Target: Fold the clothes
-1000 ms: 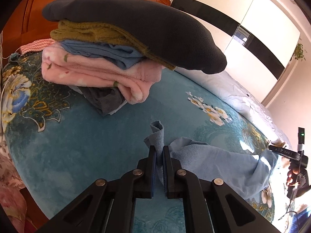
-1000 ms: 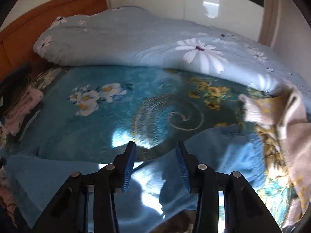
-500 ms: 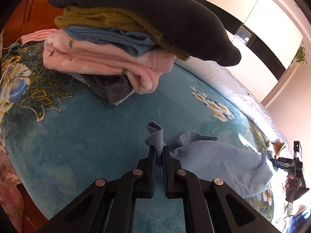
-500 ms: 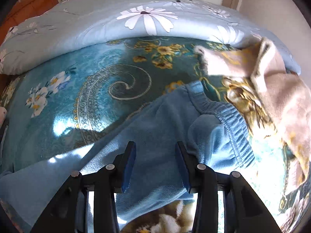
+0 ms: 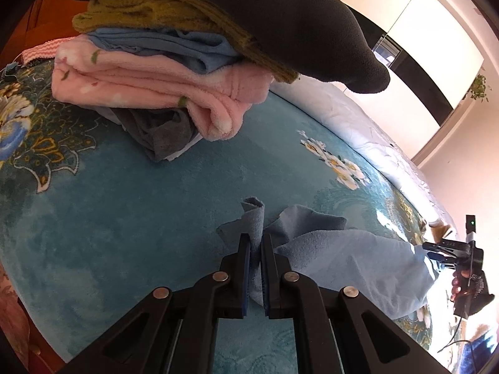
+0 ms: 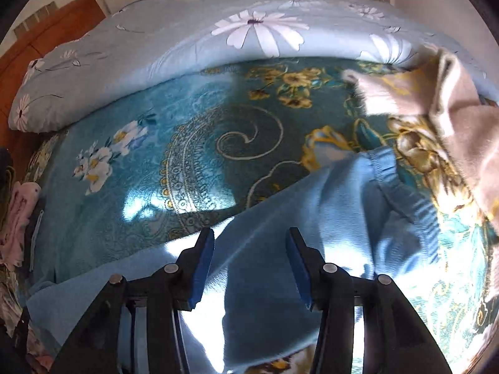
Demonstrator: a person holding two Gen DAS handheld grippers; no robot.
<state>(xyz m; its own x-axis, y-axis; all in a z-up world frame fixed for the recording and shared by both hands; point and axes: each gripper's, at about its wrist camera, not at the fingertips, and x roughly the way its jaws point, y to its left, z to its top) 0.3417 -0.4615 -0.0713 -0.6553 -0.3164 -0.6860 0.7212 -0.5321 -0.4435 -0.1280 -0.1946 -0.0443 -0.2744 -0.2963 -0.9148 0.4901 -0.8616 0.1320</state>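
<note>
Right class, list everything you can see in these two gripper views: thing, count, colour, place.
Trousers: one, light blue, spread on the blanket, one end pinched by the left gripper.
Folded pile: one, dark grey, olive, blue, pink and grey layers, far end of the blanket.
Blanket: one, teal with flowers, covering the bed.
Quilt: one, pale blue with white daisies, behind the blanket.
Beige garment: one, right edge.
Headboard: one, orange wood.
Left gripper: black, shut on the trousers.
Right gripper: black, open above the trousers, jaws just widened.
</note>
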